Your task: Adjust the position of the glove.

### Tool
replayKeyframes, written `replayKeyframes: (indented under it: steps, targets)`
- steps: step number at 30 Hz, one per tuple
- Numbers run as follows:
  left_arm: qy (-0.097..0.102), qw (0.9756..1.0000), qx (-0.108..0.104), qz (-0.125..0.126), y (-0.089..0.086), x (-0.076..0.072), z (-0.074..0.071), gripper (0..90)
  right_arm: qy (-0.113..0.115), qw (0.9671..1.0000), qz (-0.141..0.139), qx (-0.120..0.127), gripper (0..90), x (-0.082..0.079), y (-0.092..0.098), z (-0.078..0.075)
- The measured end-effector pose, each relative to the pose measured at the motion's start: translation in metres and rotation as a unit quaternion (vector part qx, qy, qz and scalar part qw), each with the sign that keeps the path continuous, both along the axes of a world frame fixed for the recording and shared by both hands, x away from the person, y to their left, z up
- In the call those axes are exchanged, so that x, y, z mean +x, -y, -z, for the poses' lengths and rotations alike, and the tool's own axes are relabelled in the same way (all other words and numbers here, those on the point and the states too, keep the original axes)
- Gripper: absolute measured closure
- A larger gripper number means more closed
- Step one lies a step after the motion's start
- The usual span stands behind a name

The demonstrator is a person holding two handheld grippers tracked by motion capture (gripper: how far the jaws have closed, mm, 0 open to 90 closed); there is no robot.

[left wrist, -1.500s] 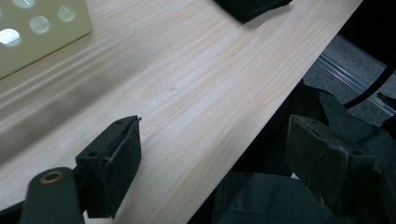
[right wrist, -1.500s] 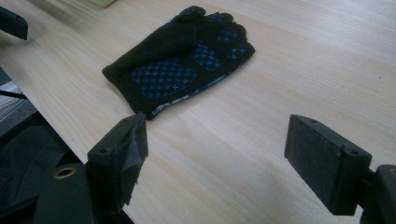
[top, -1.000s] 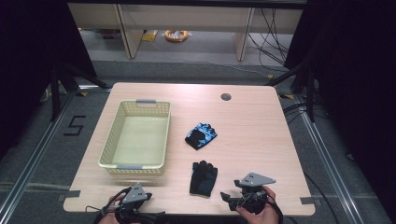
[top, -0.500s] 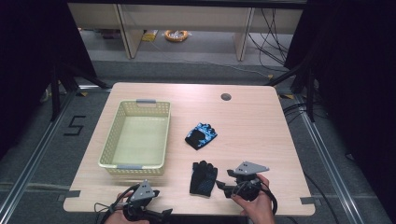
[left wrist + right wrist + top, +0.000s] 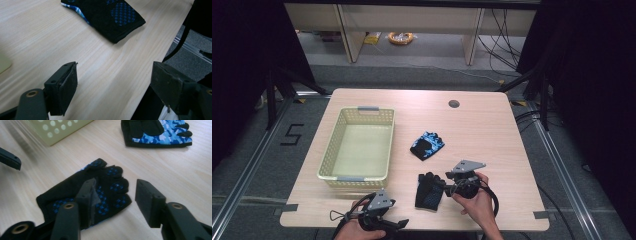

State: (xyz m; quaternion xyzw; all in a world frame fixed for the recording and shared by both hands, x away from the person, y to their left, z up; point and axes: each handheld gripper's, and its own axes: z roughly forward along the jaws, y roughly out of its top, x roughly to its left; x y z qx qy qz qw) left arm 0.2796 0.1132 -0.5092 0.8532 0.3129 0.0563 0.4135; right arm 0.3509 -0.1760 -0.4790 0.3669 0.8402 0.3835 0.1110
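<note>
High view: our right gripper (image 5: 446,187), jaws half apart and closing, straddles the black dotted fabric glove's (image 5: 428,190) fingertip edge near the table's front; left gripper (image 5: 398,225) gapes farther off.

Even overhead light fell on the pale wooden table (image 5: 482,125), its surroundings dark; the perforated yellow plastic basket (image 5: 57,128) was blurred in the right gripper view.
</note>
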Motion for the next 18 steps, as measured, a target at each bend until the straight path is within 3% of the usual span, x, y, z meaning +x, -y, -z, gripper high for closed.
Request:
replayKeyframes:
  steps: [1,3,4,6,7,9,11,13,14,16,18]
  targets:
    - [-0.004,0.9999,-0.008,-0.007,0.003,0.001,0.000,21.5,0.012,0.9999,-0.001,-0.004,54.9,0.003,-0.001,0.002]
    - [0.001,1.0000,0.004,-0.003,0.005,0.004,0.000,21.8,-0.002,1.0000,0.006,-0.005,57.1,0.007,-0.003,0.001]
    - [-0.002,1.0000,-0.003,-0.001,0.008,0.005,-0.001,21.9,0.010,0.9999,0.001,-0.009,57.8,0.010,-0.002,0.003]
    - [0.000,0.9999,-0.011,-0.007,0.012,0.007,-0.002,22.6,0.002,0.9999,0.001,-0.017,59.4,0.015,-0.004,0.003]
    - [0.006,1.0000,0.002,-0.002,0.012,0.009,-0.002,22.9,0.009,0.9997,-0.005,-0.022,60.4,0.017,-0.005,0.004]
    - [0.010,0.9999,-0.004,-0.002,0.015,0.010,-0.003,23.0,0.000,0.9998,-0.001,-0.022,61.1,0.017,-0.006,0.004]
    - [0.013,0.9999,0.006,0.003,0.019,0.013,-0.003,23.9,0.001,0.9998,0.001,-0.019,62.4,0.020,-0.008,0.005]
    - [0.011,0.9999,-0.006,0.001,0.028,0.015,-0.003,24.2,-0.009,0.9999,0.005,-0.009,64.1,0.023,-0.011,0.007]
    - [0.014,0.9999,0.004,0.007,0.030,0.017,-0.003,25.0,-0.002,0.9999,0.001,-0.015,64.5,0.025,-0.011,0.009]
    - [0.015,0.9999,-0.001,0.004,0.033,0.018,-0.002,26.6,-0.009,0.9998,-0.004,-0.019,65.0,0.026,-0.012,0.009]
    - [0.027,0.9993,0.019,0.019,0.039,0.021,-0.002,29.6,-0.021,0.9994,-0.009,-0.028,65.9,0.026,-0.013,0.011]
